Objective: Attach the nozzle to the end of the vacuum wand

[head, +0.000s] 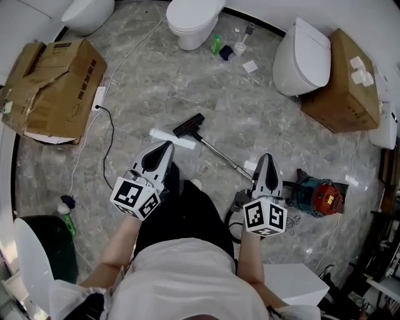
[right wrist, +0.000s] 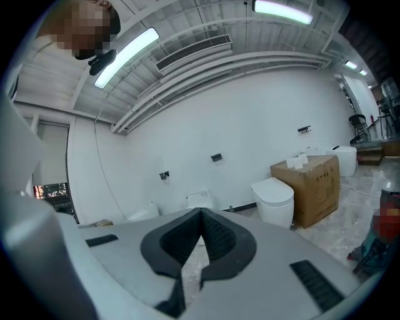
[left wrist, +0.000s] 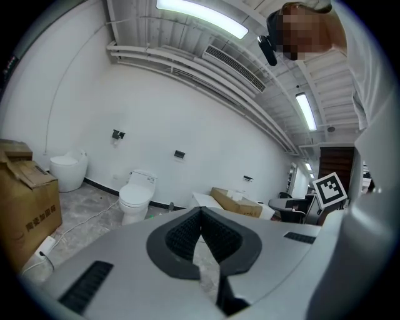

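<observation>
floor (head: 162,81): grey marble | toilets (head: 190,19) along white wall (left wrist: 187,112) | left gripper (head: 167,145), right gripper (head: 267,157): jaws together, empty

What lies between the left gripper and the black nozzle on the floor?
In the head view, only a flat white strip on the marble floor lies between the left gripper and the nozzle.

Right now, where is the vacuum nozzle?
In the head view the nozzle lies on the floor near the middle, at the far end of the wand, beside a white strip, ahead of the left tool.
</observation>
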The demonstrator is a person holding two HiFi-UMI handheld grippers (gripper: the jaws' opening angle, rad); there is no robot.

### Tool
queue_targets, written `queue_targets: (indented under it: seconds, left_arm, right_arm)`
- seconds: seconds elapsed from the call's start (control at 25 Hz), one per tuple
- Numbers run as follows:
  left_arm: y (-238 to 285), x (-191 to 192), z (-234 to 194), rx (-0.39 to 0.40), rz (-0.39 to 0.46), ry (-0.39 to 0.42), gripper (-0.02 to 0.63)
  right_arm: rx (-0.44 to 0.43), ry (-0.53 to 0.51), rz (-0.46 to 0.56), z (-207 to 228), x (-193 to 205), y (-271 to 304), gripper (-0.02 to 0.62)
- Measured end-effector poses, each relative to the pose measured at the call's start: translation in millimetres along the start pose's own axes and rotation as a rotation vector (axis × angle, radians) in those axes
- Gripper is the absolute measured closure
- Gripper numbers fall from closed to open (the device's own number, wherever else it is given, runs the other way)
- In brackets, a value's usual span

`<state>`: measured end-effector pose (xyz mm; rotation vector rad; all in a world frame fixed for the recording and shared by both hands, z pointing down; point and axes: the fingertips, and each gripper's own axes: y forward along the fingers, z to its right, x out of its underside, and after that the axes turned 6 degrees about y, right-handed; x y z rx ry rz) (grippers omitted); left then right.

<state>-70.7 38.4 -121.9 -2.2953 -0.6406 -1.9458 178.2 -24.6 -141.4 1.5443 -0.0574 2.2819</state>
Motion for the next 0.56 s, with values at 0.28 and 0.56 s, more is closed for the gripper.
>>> queue_targets:
  seconds: [0.28, 0.56]
  left_arm:
    - [-4, -10, 7, -0.030, 0.021, 0.019, 0.598]
    - [6, 13, 32, -0.046, -0.005, 0.015, 0.598]
  right_arm:
    - [-0.042, -0.001, -0.017, -2, 2, -5, 0.580]
    - [-0.058, -0.025, -0.026, 30, 5, -13, 0.580]
